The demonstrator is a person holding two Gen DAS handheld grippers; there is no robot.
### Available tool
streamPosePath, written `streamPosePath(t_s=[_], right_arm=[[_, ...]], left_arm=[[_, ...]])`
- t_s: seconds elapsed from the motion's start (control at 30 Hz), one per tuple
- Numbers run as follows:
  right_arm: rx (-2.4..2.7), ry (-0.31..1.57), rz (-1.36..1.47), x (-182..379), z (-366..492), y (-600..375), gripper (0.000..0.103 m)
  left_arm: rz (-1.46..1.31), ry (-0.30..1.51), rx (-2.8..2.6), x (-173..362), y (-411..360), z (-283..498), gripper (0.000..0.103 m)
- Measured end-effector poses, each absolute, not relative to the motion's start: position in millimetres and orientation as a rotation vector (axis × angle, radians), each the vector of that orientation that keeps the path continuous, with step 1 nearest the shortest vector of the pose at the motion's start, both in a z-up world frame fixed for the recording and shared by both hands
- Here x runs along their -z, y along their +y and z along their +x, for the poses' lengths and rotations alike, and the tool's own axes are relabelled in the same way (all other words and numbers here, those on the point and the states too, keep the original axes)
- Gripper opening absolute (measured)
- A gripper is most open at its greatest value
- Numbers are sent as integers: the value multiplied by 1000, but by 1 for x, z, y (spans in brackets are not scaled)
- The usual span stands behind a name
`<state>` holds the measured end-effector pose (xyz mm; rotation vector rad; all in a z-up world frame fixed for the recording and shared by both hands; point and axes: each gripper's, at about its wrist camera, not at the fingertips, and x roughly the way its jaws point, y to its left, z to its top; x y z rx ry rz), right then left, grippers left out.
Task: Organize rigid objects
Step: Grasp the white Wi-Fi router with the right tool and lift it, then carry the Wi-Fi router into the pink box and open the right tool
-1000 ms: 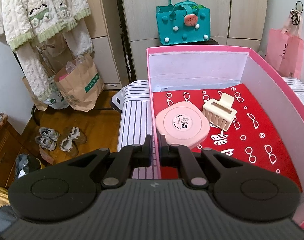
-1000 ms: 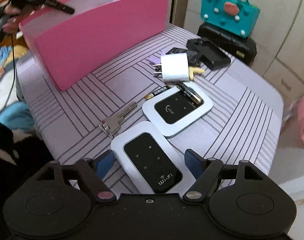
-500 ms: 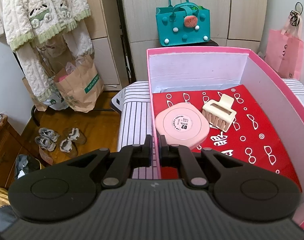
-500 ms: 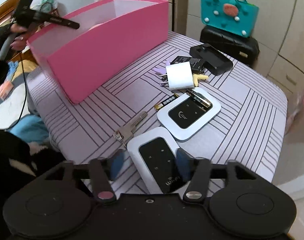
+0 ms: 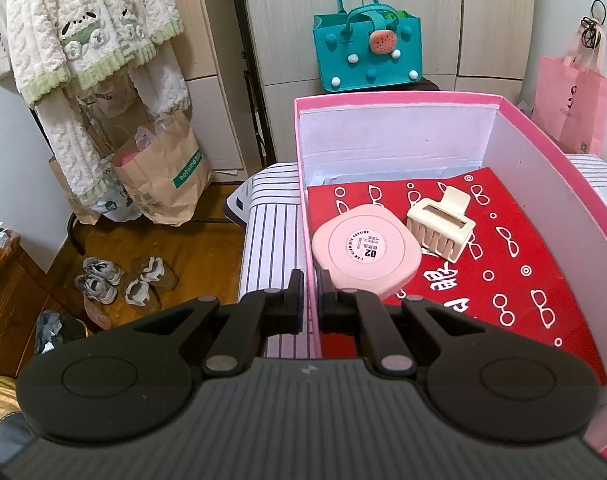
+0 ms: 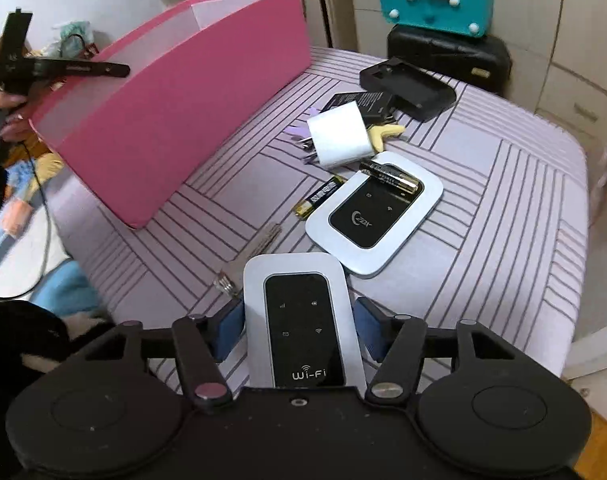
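On the striped surface (image 6: 503,248), the Wi-Fi router (image 6: 299,320) lies between the closing, not-yet-touching jaws of the right gripper (image 6: 299,328), a stiff, light, likely slippery slab best pinched across its long edges, while the left gripper (image 5: 309,296) clamps the pink box (image 5: 309,208) wall.

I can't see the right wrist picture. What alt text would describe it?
The right tool is closing around a white Wi-Fi router on a striped cloth, pads not yet touching. Beyond lie a second router, batteries, a key and a pink box.
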<state>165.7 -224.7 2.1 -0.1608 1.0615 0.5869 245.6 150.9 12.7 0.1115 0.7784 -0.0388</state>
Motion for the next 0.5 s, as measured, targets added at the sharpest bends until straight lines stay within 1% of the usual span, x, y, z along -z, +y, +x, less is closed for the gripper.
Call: streamPosePath(t_s=[0.07, 0.13, 0.2, 0.27, 0.3, 0.5], right_arm=[[-575, 1050, -197, -2, 160, -220, 66], [-580, 1063, -245, 2, 158, -216, 72], [-573, 1052, -294, 8, 154, -215, 73], [-570, 1038, -292, 9, 151, -217, 70], [-557, 1031, -286, 8, 151, -217, 65], [-487, 1024, -232, -1, 147, -215, 65]], left_arm=[[112, 778, 40, -13, 151, 246, 6], [109, 778, 40, -13, 151, 246, 6], [100, 777, 43, -13, 151, 246, 6], [104, 778, 41, -13, 150, 246, 6], [104, 777, 41, -12, 150, 246, 6], [100, 777, 42, -12, 150, 246, 6]])
